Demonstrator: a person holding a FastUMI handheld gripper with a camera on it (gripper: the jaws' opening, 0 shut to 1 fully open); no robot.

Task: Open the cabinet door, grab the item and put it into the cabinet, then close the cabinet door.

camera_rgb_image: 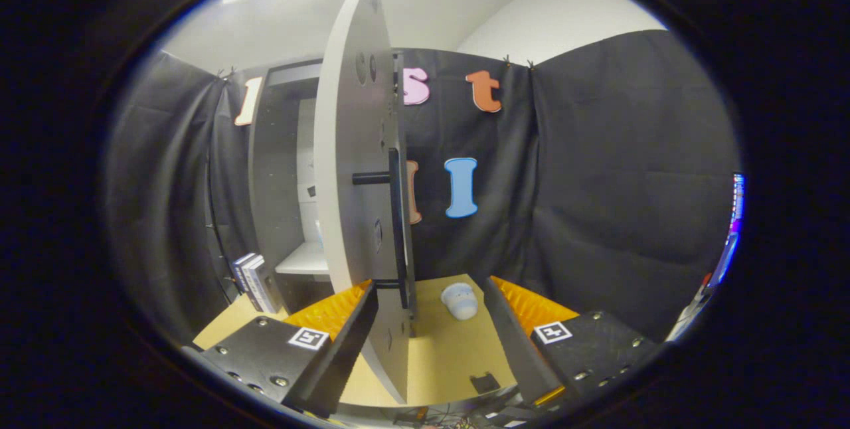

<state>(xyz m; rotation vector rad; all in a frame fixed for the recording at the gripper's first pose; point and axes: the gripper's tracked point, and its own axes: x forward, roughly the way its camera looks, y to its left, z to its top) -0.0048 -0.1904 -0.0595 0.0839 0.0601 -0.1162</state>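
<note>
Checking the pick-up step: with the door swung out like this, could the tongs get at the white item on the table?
Probably yes: the white item lies just ahead of the open tongs, beside the cabinet door edge between them.

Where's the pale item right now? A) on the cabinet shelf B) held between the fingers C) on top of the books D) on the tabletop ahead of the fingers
D. The pale item lies on the tabletop just beyond the open fingers, right of the swung-open cabinet door; the gripper holds nothing.
</note>
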